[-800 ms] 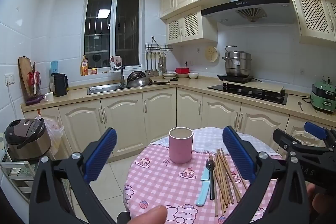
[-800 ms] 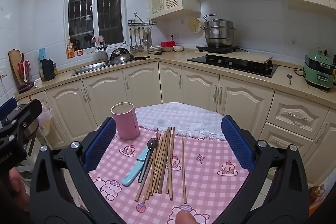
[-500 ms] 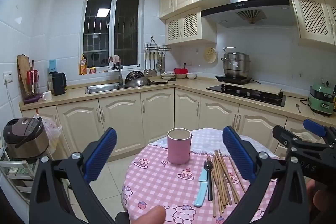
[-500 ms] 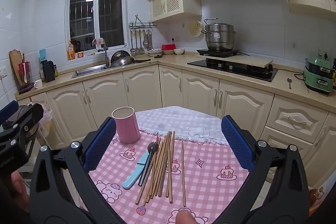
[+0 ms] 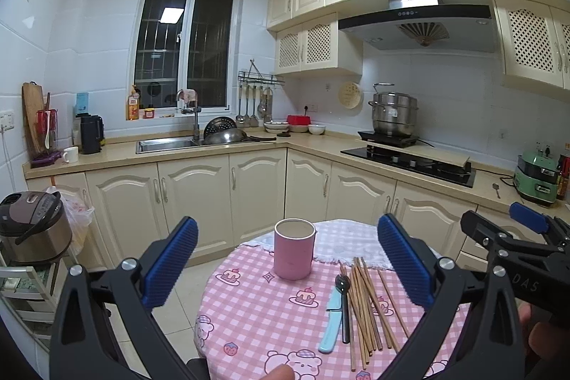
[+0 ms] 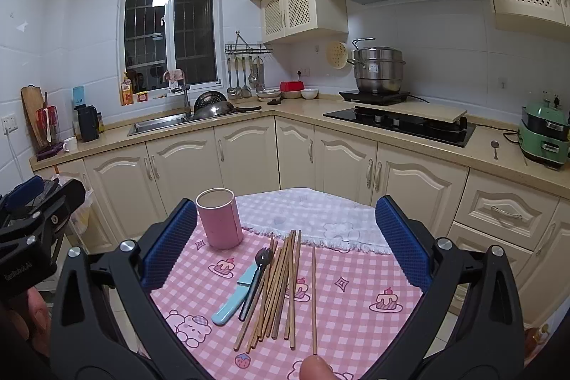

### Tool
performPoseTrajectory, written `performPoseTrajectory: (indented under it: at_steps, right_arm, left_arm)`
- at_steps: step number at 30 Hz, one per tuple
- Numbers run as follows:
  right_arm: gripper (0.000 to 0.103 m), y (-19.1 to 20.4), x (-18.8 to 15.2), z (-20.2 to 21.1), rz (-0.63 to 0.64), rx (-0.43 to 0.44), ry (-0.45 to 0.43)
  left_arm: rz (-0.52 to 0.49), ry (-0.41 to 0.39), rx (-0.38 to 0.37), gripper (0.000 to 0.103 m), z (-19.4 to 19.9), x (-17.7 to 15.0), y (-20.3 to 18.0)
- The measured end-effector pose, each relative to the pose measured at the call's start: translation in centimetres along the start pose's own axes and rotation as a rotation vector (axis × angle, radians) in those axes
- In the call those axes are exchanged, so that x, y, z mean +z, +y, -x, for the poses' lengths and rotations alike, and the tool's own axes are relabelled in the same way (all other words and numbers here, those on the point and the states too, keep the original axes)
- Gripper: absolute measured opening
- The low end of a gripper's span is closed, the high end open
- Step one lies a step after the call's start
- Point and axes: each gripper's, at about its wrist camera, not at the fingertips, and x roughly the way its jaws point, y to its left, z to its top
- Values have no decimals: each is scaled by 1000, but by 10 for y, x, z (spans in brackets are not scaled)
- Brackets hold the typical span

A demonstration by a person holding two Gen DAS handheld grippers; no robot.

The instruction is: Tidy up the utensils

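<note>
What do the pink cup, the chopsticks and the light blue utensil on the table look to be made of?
Pink cup: matte, probably plastic or ceramic; no glare, even colour.
Chopsticks: wood or bamboo, unvarnished-looking; tan-brown, dull.
Light blue utensil: likely smooth plastic; uniform pastel colour.

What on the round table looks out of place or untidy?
The brown wooden chopsticks lie loose on the pink checked tablecloth, fanned out and uneven, with one stick apart on the right. A light blue knife and a dark fork lie beside them. The tall pink cup stands upright; nothing is spilled.
</note>
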Motion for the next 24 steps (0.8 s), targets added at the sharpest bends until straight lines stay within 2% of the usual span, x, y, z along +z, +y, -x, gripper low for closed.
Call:
performPoseTrajectory:
  at_steps: [15,24]
  right_arm:
    - [98,-1,6,-7,11,8,6]
    - [98,-3,6,-24,13,23,35]
  left_arm:
    - [-7,9,-13,99,-10,5,0]
    - [-21,39,5,99,-31,1,-1]
